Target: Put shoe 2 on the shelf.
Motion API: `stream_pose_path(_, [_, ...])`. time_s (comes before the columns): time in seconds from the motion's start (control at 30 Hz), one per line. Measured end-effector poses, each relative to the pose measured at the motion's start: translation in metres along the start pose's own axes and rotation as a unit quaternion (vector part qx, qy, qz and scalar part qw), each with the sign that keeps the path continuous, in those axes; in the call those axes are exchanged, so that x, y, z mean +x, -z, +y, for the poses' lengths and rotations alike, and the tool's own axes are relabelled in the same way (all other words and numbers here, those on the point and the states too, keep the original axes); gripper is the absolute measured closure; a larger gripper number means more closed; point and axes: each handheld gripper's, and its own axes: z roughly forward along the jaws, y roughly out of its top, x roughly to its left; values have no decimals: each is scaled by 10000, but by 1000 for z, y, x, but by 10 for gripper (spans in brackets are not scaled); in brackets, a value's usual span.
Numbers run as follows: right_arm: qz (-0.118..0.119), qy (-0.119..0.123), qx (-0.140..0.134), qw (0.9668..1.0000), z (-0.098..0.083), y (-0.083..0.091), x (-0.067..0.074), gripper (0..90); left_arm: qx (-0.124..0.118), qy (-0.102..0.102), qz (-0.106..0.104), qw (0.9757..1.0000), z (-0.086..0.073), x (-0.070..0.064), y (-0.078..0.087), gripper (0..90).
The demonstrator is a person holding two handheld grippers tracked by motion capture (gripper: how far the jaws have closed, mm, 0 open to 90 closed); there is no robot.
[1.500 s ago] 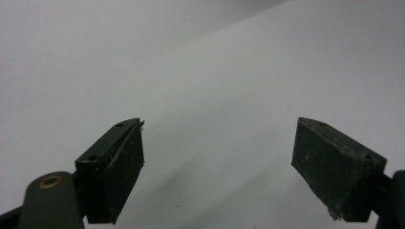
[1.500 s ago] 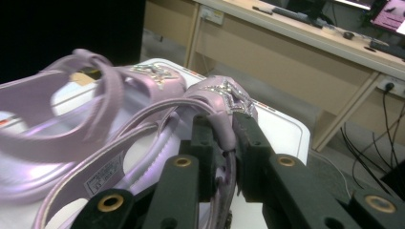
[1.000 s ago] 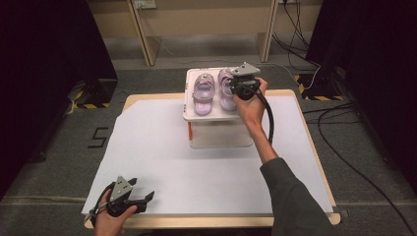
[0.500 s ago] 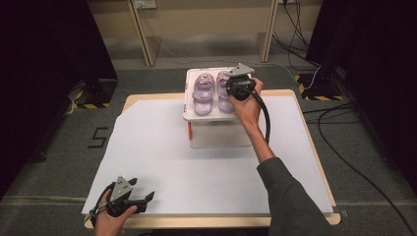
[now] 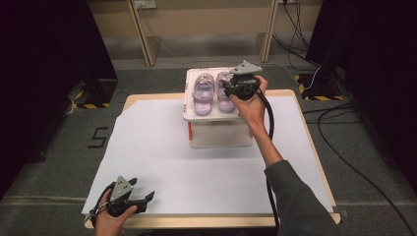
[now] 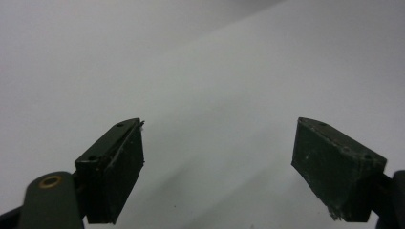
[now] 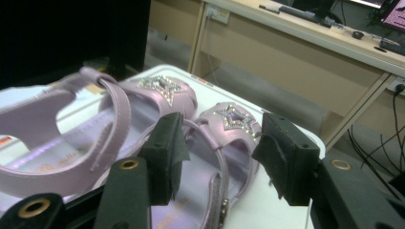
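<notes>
Sandal between parted right tongs

We see two hand-held grippers, both black. The left gripper has a grey three-cornered plate on top with small dark holes, and a thin black cable loops from it. The right gripper carries the same grey plate, and a thick black cable runs from it along the forearm. The right arm wears a grey sleeve; the left hand has no sleeve in sight. Up close, the jaws are dark wedge-shaped blocks with small screw holes, and their pads look scuffed. Brass-coloured rivets sit in the black links behind them.
</notes>
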Motion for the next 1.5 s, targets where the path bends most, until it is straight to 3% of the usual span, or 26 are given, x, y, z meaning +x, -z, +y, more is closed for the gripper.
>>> stream_pose_path(0.67, [435, -195, -471, 9978, -14, 43, 0, 428, -28, 34, 22, 10000, 0, 0, 0, 174])
stream_pose_path(1.1, [1043, -582, -793, 9897, -50, 76, 7, 399, 14, 5, 38, 10000, 0, 0, 0, 174])
stream_pose_path(1.5, [1274, -582, -712, 9876, -92, 91, 19, 376, 26, 22, 54, 10000, -1, 0, 0, 174])
